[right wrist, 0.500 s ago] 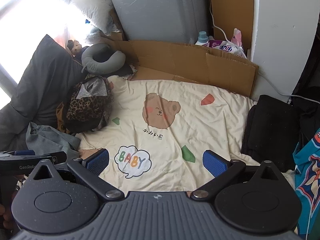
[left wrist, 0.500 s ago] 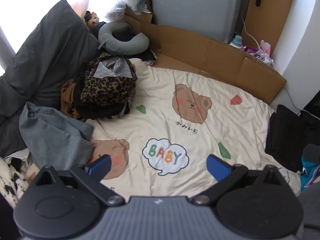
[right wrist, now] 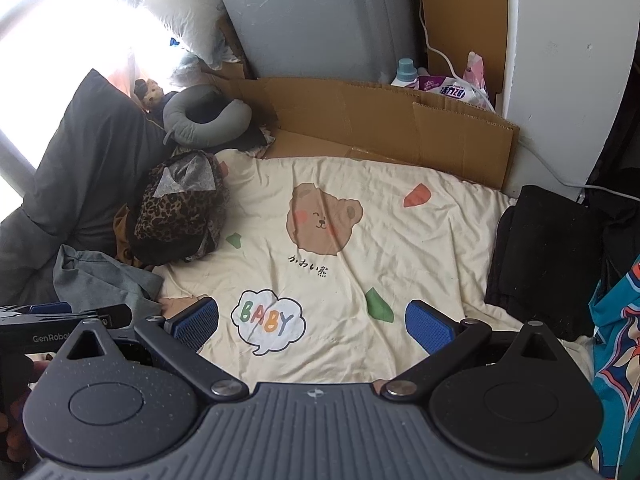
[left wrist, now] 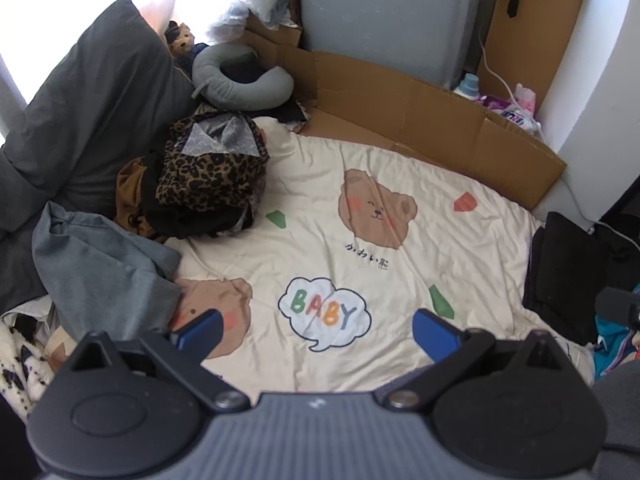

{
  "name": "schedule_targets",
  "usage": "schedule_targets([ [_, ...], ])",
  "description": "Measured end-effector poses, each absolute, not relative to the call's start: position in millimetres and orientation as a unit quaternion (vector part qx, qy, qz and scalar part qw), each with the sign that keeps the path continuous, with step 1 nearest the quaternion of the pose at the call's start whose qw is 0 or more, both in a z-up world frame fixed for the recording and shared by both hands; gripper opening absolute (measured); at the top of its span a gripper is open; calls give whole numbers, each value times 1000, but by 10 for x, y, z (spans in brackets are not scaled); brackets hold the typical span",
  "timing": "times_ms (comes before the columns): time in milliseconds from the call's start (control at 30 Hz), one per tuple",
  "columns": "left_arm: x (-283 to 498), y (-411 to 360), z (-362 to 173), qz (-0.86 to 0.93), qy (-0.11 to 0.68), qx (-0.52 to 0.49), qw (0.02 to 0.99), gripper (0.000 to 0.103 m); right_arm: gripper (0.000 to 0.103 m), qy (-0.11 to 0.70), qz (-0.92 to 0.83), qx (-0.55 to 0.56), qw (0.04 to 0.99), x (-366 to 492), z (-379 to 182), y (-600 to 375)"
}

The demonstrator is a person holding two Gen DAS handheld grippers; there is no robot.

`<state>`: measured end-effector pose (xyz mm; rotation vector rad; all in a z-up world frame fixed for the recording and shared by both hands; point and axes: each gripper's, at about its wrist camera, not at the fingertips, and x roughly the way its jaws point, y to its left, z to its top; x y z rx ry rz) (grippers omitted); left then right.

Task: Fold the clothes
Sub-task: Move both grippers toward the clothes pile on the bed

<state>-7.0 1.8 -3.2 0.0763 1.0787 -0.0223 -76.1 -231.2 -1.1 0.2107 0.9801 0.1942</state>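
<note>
A cream bedsheet (left wrist: pixel 400 184) printed with bears and the word BABY covers the bed. At its left lies a heap of clothes topped by a leopard-print garment (left wrist: pixel 208 176), with a crumpled grey-blue garment (left wrist: pixel 108 272) nearer me. A folded black garment (left wrist: pixel 560 272) rests at the right edge. My left gripper (left wrist: pixel 318 330) hangs open above the BABY print, nothing between its blue pads. My right gripper (right wrist: pixel 312 322) is open over the same sheet (right wrist: pixel 400 232), also empty. The leopard heap (right wrist: pixel 176 208), grey-blue garment (right wrist: pixel 104 280) and black garment (right wrist: pixel 548 256) show there too.
A dark grey pillow (left wrist: pixel 88 112) and a grey neck pillow (left wrist: pixel 240 80) sit at the far left. Flattened cardboard (left wrist: pixel 420 112) lines the back of the bed before a grey panel. A teal patterned cloth (right wrist: pixel 616 352) lies at the right. The left gripper's body (right wrist: pixel 60 320) shows at the right view's left edge.
Both views have shifted only slightly; the left gripper has edged a little closer to the sheet. Both grippers stay open and empty.
</note>
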Motion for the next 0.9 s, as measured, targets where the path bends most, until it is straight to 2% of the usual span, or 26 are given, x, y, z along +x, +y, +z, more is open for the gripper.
schedule_targets([
  [167, -86, 36, -53, -19, 524, 26, 851, 97, 103, 467, 92, 99, 874, -787, 26, -2287],
  [900, -122, 23, 1, -15, 506, 39, 861, 99, 103, 461, 91, 98, 877, -820, 50, -2315],
])
